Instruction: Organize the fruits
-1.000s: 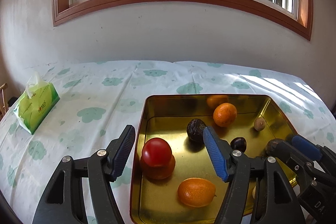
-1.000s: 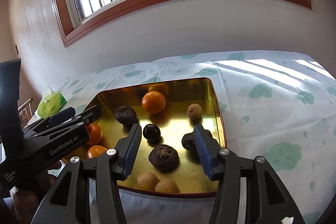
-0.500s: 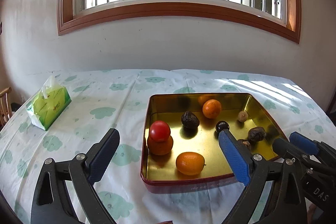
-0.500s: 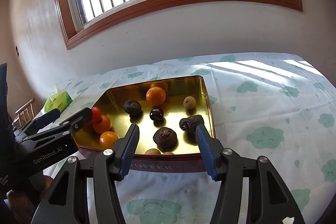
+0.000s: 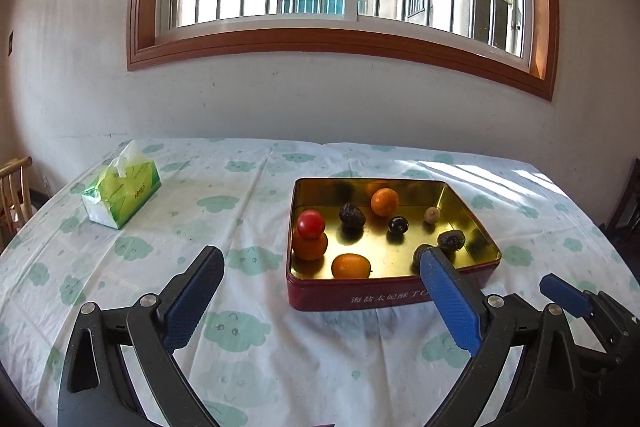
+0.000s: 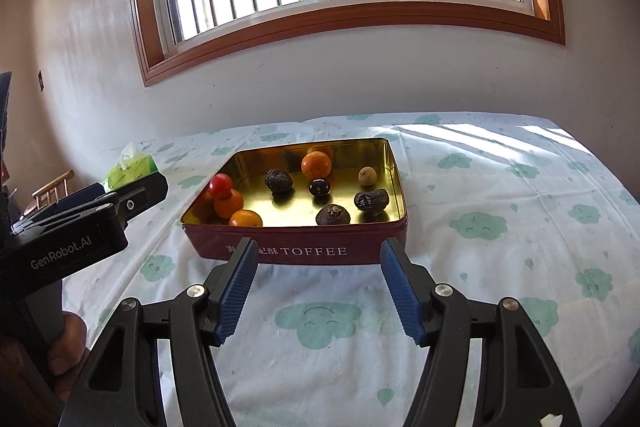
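Item: red rectangular toffee tin (image 6: 304,247), gold-lined, holding assorted fruits, just ahead of both fingertips. Left gripper (image 5: 320,279) and right gripper (image 6: 316,271): jaws opening, empty. Step: apparently finished; next likely withdrawal.

Tissue box (image 6: 130,167) half hidden behind left hand-held gripper (image 6: 120,195).

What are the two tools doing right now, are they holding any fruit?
Left tool: jaws opening, almost fully wide, nothing between them.
Right tool: jaws opening, nothing between them; the fruit lies in the tin.
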Motion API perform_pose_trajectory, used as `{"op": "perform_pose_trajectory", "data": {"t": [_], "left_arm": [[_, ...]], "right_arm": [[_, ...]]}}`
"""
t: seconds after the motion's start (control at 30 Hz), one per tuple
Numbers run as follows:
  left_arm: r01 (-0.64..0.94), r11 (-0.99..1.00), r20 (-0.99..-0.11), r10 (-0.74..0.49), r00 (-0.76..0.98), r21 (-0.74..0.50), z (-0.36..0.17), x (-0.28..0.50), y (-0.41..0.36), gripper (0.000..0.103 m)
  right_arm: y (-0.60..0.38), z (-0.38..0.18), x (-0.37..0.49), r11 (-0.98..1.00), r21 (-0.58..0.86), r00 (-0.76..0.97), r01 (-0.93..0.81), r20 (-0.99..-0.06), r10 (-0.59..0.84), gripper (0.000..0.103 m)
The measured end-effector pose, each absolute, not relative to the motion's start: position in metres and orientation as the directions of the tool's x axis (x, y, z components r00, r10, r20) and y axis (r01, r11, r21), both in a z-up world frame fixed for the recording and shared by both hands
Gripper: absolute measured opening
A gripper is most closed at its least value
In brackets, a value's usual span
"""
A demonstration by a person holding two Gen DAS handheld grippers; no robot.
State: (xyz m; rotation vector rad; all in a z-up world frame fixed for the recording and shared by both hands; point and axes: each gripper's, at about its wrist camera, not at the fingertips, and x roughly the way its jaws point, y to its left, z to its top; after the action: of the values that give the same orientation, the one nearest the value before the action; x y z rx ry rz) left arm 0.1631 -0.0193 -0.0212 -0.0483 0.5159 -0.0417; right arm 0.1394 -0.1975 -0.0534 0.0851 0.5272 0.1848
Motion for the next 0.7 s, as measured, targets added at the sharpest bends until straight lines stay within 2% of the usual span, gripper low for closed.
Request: {"op": "perform_pose_trajectory", "data": {"t": [0.7], "left_arm": [[0.034,0.999,-0.41,-0.039,0.911,-0.019,0.013,0.095,-0.014,0.102]], "right_arm": [[-0.18,-0.015,0.082,0.983,0.05,0.897,-0.174,-0.404,0.18,0.076]]}}
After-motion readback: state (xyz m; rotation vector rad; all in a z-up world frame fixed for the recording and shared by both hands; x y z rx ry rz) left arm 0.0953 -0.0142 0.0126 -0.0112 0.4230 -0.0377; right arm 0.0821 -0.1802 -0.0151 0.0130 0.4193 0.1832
